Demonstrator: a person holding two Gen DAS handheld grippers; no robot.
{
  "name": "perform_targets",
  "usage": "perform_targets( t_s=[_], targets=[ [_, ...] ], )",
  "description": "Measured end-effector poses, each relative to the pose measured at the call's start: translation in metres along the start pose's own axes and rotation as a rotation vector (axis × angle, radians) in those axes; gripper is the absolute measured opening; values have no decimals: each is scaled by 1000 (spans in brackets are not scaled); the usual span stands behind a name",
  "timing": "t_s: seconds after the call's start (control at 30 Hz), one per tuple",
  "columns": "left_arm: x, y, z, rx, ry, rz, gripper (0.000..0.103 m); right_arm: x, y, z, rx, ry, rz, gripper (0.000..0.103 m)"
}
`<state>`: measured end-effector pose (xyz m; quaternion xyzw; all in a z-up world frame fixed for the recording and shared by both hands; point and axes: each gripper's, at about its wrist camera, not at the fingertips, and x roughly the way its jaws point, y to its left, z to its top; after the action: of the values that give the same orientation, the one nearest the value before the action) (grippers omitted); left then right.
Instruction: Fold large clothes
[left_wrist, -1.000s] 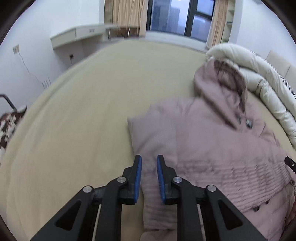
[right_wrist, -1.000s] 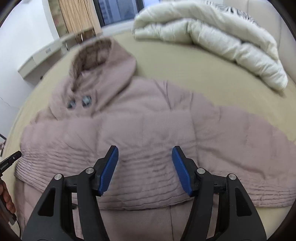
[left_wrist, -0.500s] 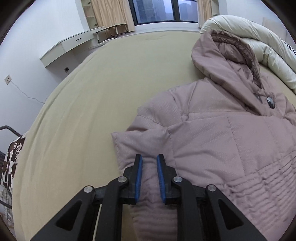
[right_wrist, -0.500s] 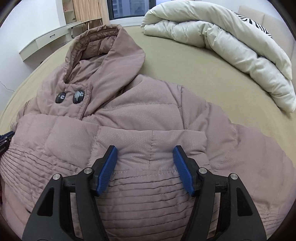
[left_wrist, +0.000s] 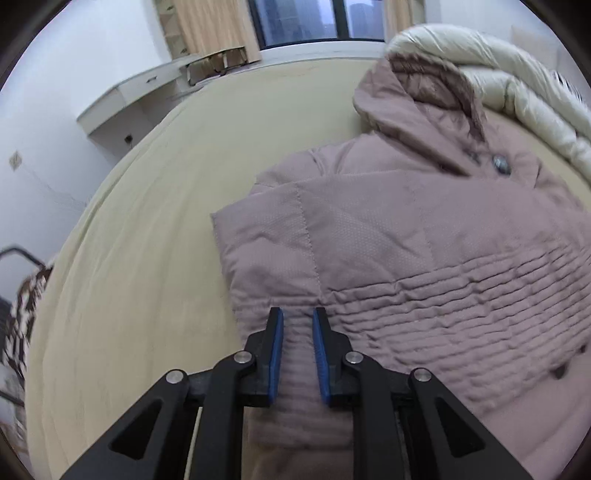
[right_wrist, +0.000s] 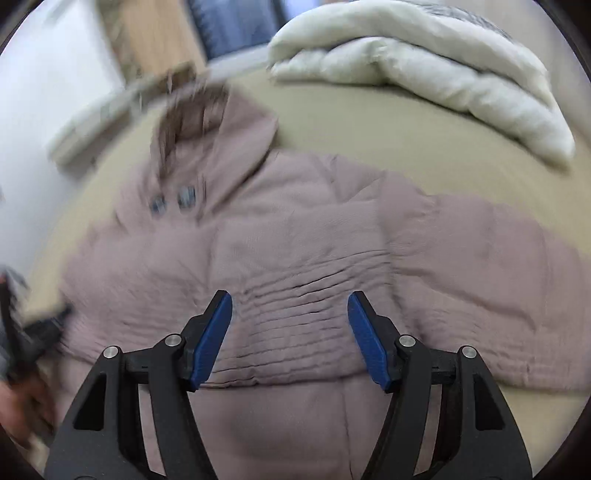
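Mauve quilted hooded puffer coat (left_wrist: 424, 236): lies flat on the beige-covered bed (left_wrist: 155, 229), one sleeve folded over the ribbed waist. Rolled cream duvet (right_wrist: 424, 62): beyond the coat's hood. Left tongs (left_wrist: 297, 332): pinching the coat's ribbed fabric near its edge. Right tongs (right_wrist: 290, 321): spread wide above the coat's waist.

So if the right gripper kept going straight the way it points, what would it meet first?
Probably the pink padded coat: the open right gripper points at its ribbed waist band, with nothing between. Blur leaves depth uncertain.
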<state>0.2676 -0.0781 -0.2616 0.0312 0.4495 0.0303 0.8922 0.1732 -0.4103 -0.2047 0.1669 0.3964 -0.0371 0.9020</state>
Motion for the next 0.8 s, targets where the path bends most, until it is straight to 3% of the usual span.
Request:
perform_targets(
  t_s=[0.03,0.1,0.17,0.2,0.33,0.4,0.53,0.6,0.8],
  targets=[
    [-7,2,1,-30,-9,-32,27,-22,-21,-2,92,-41,44,66],
    [-36,4,-10,-81,-45,-119,59,-58,-68,-16,267,-102,95,70],
    [-61,-2,-20,-107,-87,-204,76,-92,-132,-44,471,-155,136,71],
    [-70,-7,-26,-107,-93,-247,79,-103,-161,-58,558,-164,130,71],
    [-98,-29,-54,-131,-66,-384,79,-139,-281,-125,930,-212,105,71],
    [-106,-35,-66,-158,-46,-438,79,-156,-324,-146,1082,-308,189,70],
    [-108,-60,-82,-171,17,-479,79,-183,-369,-162,1256,-462,167,70],
    [-110,-65,-88,-178,40,-495,79,-179,-388,-169,1332,-479,196,70],
    [-112,-75,-81,-193,57,-547,78,-176,-416,-157,1344,-494,167,68]
  ],
)
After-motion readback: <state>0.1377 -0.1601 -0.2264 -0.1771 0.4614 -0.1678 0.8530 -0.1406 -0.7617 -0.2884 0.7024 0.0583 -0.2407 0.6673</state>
